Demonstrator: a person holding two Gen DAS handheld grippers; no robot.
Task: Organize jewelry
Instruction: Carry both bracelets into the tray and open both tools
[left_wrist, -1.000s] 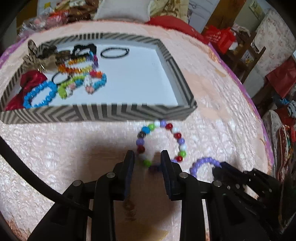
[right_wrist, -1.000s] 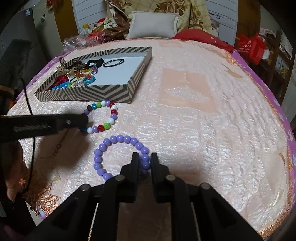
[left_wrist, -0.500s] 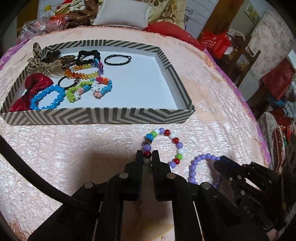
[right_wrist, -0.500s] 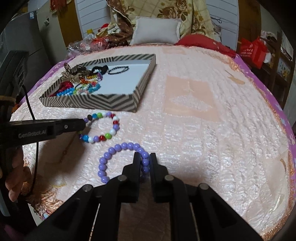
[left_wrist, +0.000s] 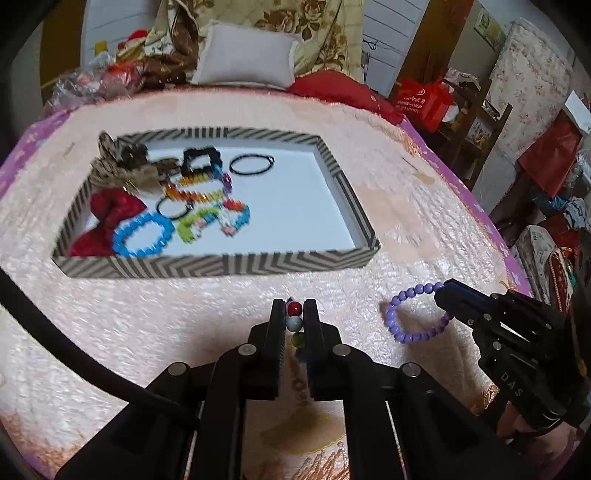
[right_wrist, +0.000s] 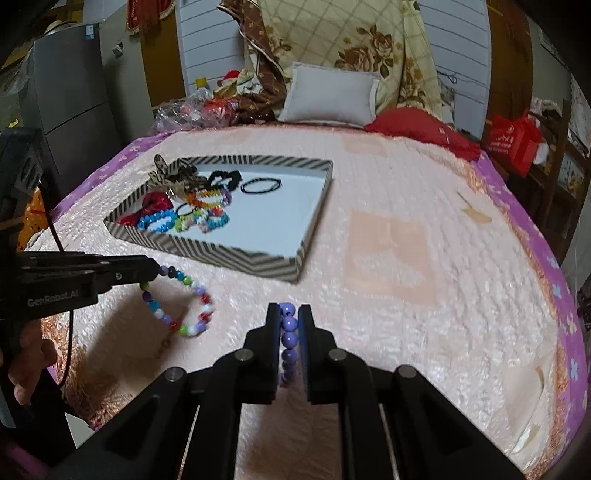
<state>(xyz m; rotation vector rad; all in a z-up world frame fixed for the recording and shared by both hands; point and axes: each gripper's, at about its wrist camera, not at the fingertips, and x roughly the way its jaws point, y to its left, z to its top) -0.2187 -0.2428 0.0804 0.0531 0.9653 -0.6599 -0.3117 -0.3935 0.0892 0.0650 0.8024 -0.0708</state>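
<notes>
My left gripper (left_wrist: 294, 308) is shut on the multicoloured bead bracelet (left_wrist: 294, 323), whose red, white and green beads show between the pads. In the right wrist view that bracelet (right_wrist: 192, 325) hangs from the left gripper (right_wrist: 157, 271) above the bedspread. My right gripper (right_wrist: 287, 314) is shut on the purple bead bracelet (right_wrist: 289, 338); in the left wrist view that purple bracelet (left_wrist: 402, 328) dangles from the right gripper (left_wrist: 441, 291). The zigzag-patterned tray (left_wrist: 221, 264) with a white floor lies further back and holds several bracelets and hair ties at its left side.
A peach quilted bedspread (right_wrist: 406, 258) covers the bed, with a purple border at its edges. A grey pillow (right_wrist: 328, 98) and a red cushion (right_wrist: 417, 127) lie at the head. A red bag (right_wrist: 511, 142) and shelves stand to the right. A hand (right_wrist: 26, 369) holds the left gripper.
The left gripper closed on the multicoloured bracelet, then both grippers rose, lifting both bracelets off the bedspread. The tray now appears farther away.
</notes>
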